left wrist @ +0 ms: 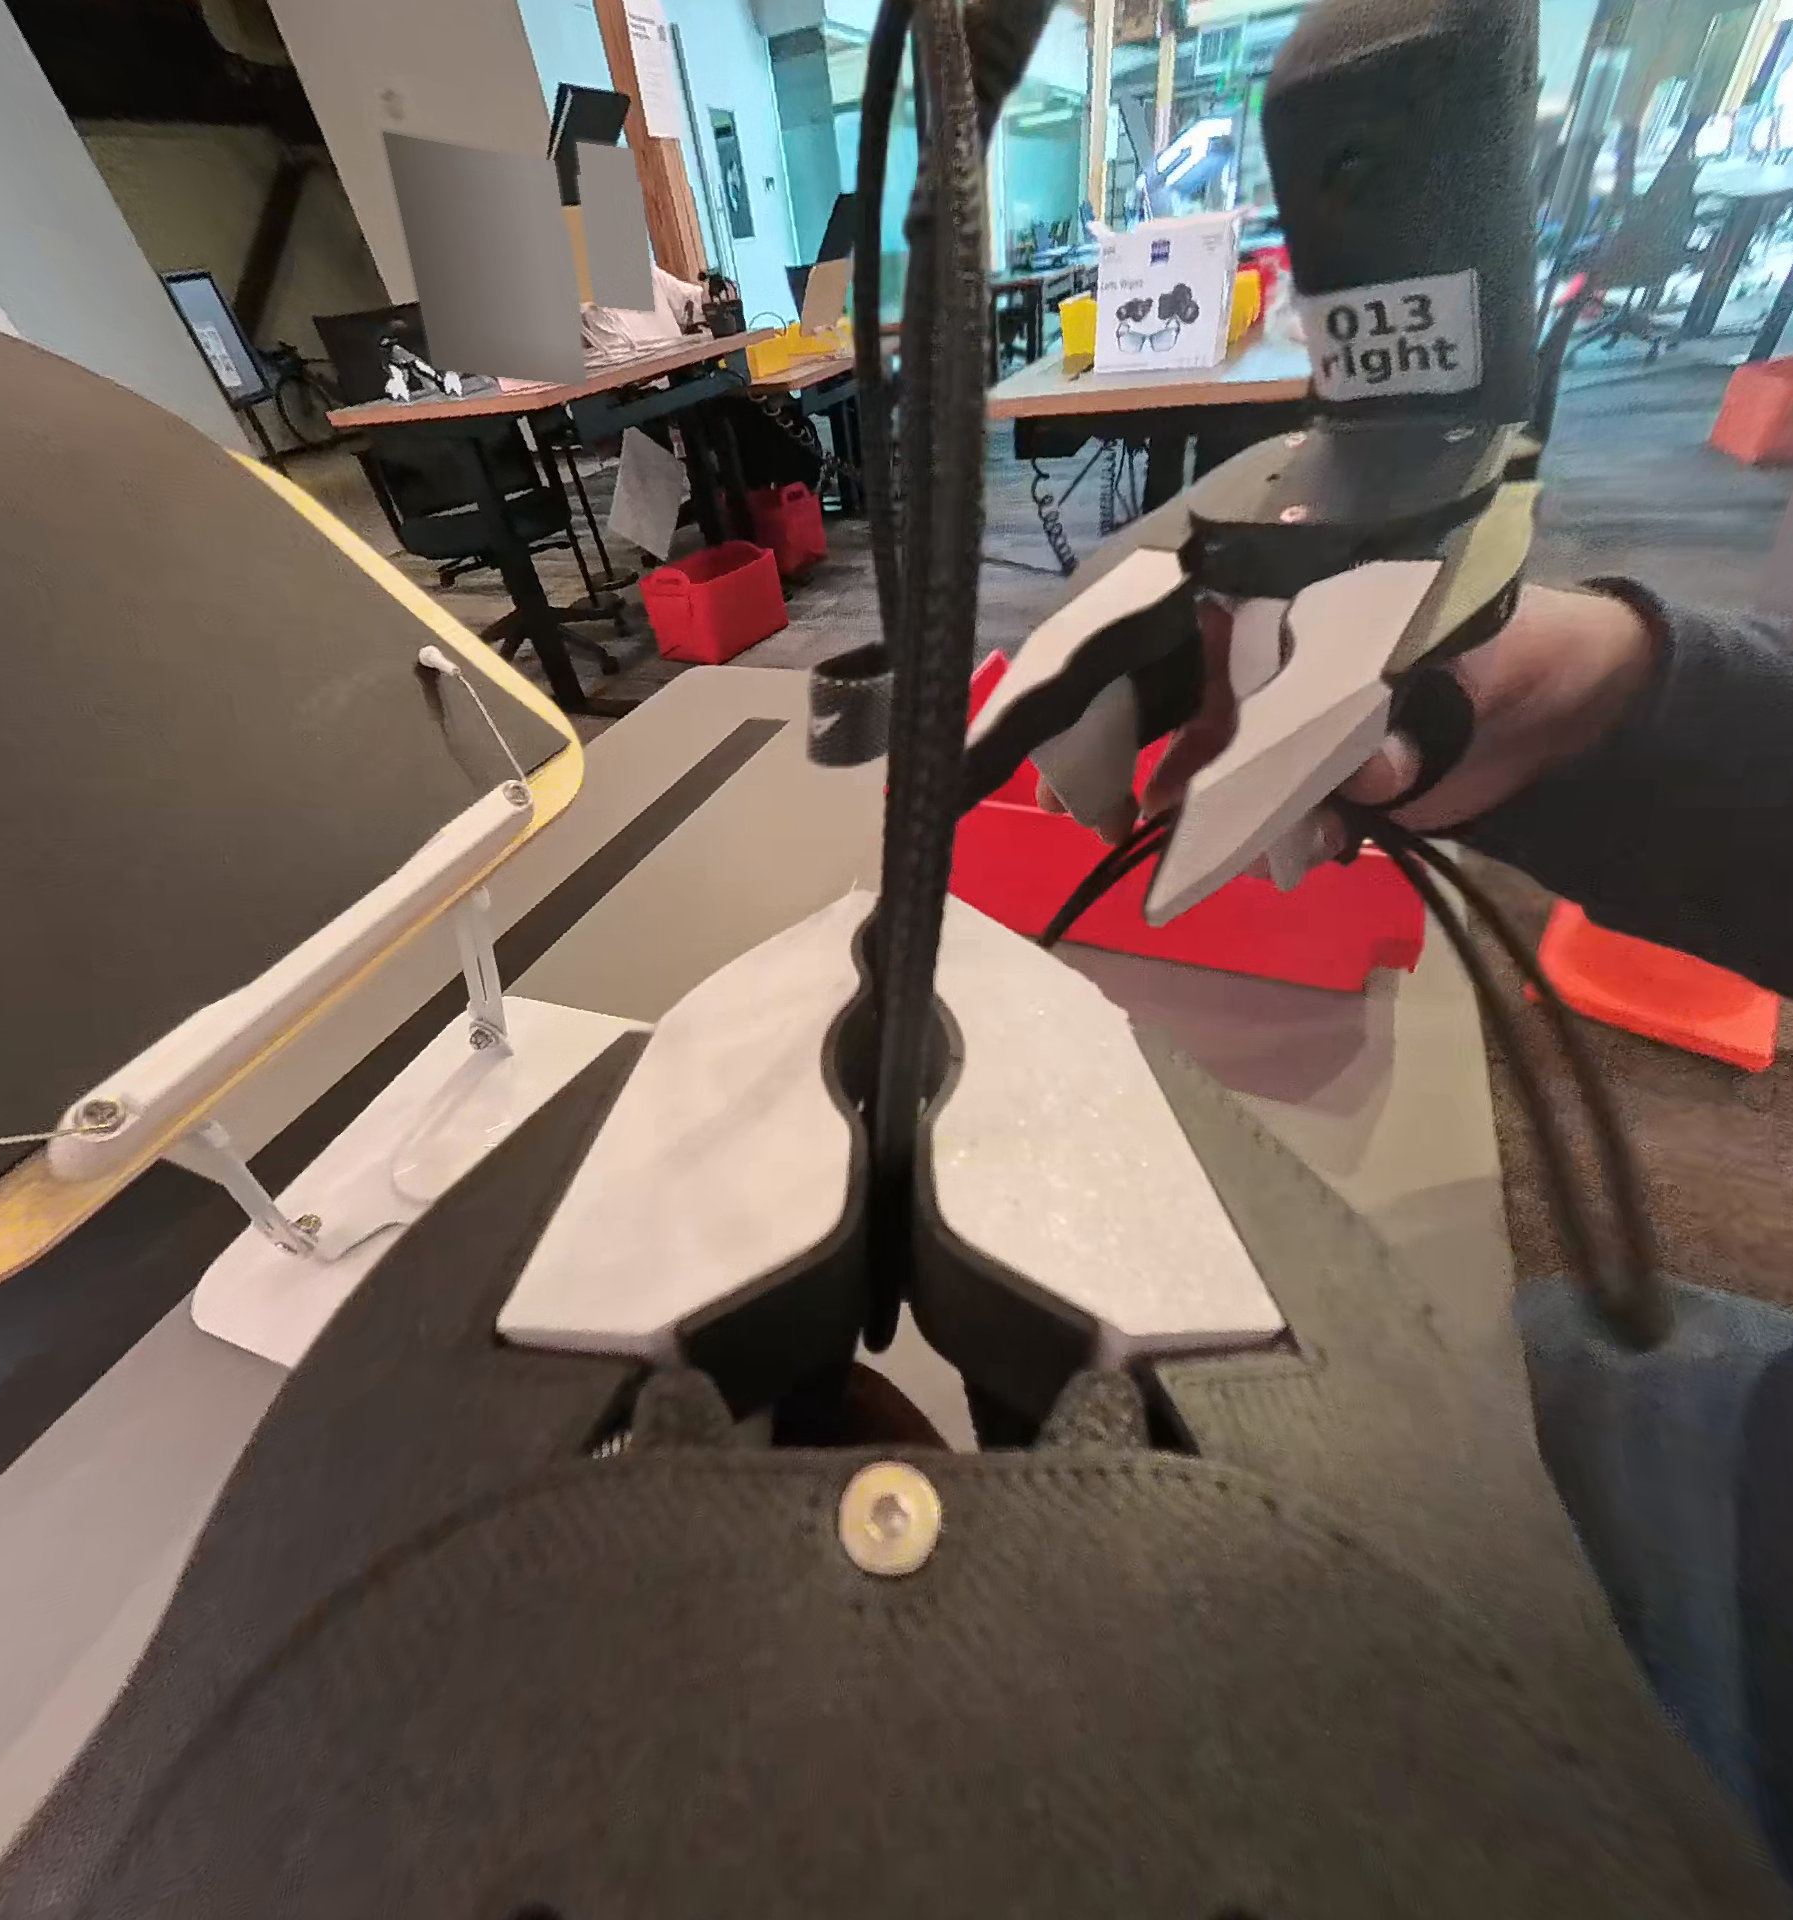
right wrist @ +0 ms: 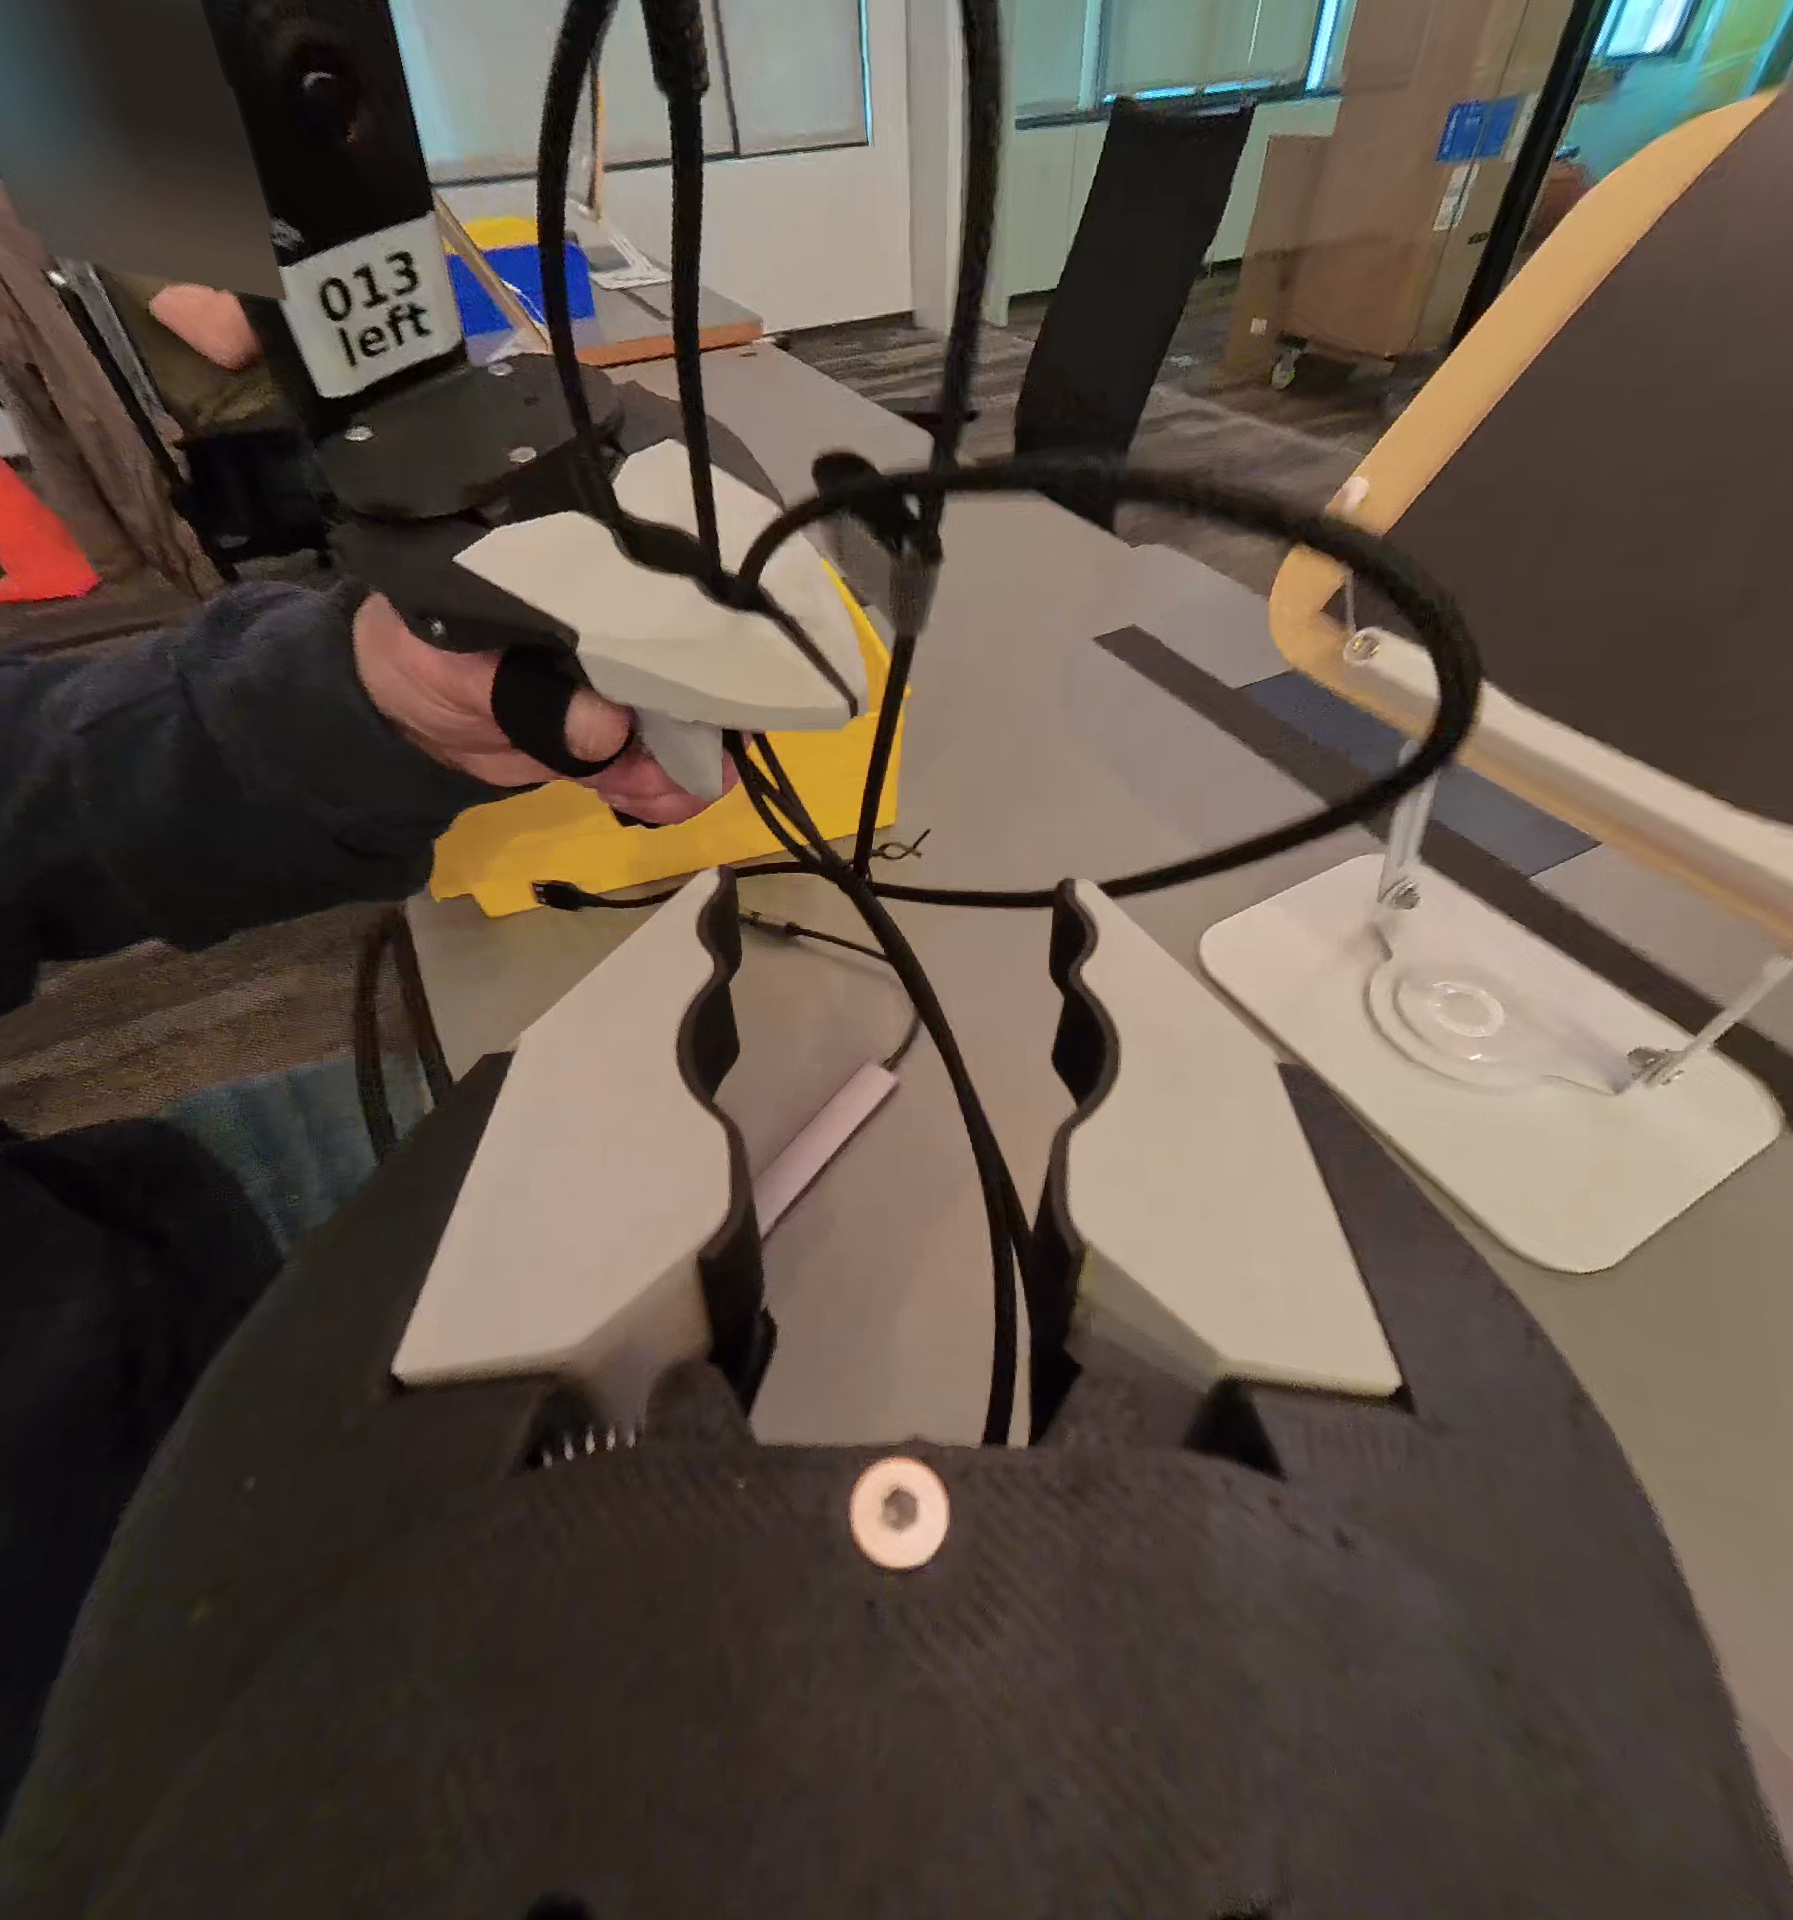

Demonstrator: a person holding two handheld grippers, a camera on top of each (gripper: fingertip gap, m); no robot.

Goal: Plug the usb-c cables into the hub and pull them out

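Grey table point(right wrist: 975, 727) below, lamp base point(right wrist: 1494, 1070) off to the side; left gripper point(left wrist: 897, 1039) is pinching the black cables point(left wrist: 923, 520) up high, right gripper point(right wrist: 897, 1039) spread wide with one cable between its fingers, white hub point(right wrist: 830, 1138) flat beneath

Braided matt cables point(left wrist: 913, 644) — glossy plastic bin point(left wrist: 1183, 894).

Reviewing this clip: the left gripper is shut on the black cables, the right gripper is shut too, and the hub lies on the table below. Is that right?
Not quite. The right gripper is open: the right wrist view shows its jaws standing well apart, a black cable passing loosely between them. The rest holds: the left gripper is shut on the black cables, and the hub lies on the table below.
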